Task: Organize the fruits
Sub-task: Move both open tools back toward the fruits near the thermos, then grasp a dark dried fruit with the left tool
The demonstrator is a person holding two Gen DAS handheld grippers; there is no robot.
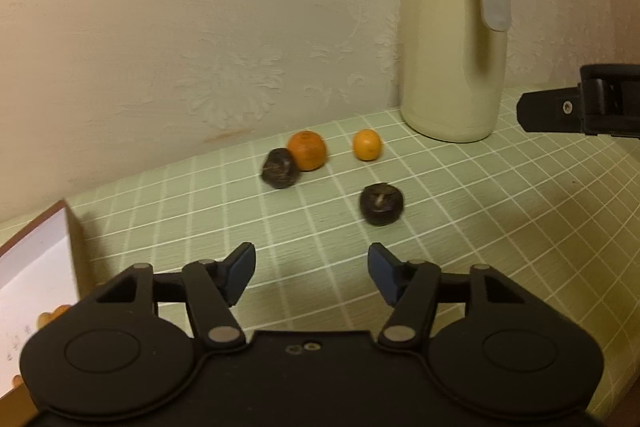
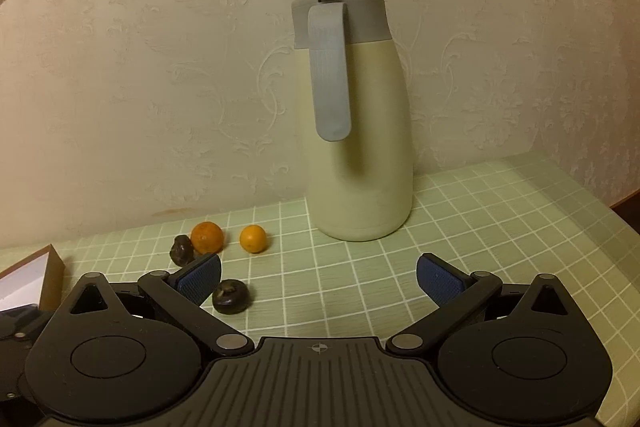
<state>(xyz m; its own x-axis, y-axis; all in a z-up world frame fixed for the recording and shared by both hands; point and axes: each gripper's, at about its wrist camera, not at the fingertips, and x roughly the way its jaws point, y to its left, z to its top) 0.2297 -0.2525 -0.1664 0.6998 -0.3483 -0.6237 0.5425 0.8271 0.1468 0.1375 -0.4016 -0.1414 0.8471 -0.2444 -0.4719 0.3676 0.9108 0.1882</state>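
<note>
Four small fruits lie on the green checked tablecloth (image 1: 500, 227). A larger orange (image 1: 307, 151) touches a dark brown fruit (image 1: 281, 169); a smaller orange (image 1: 366, 145) sits to their right. A second dark fruit (image 1: 381, 204) lies nearer, just ahead of my left gripper (image 1: 312, 267), which is open with nothing between its blue pads. In the right wrist view the same oranges (image 2: 207, 237) (image 2: 253, 238) and dark fruits (image 2: 182, 249) (image 2: 231, 297) show at lower left. My right gripper (image 2: 318, 275) is open and empty, its left finger (image 2: 200, 277) beside the nearer dark fruit.
A tall cream jug (image 1: 452, 67) (image 2: 360, 147) with a grey lid and handle stands against the wallpapered wall. A brown-rimmed box (image 1: 36, 267) (image 2: 32, 275) with a white inside sits at the left, some orange fruit showing in it. The table's edge (image 2: 624, 219) falls away at right.
</note>
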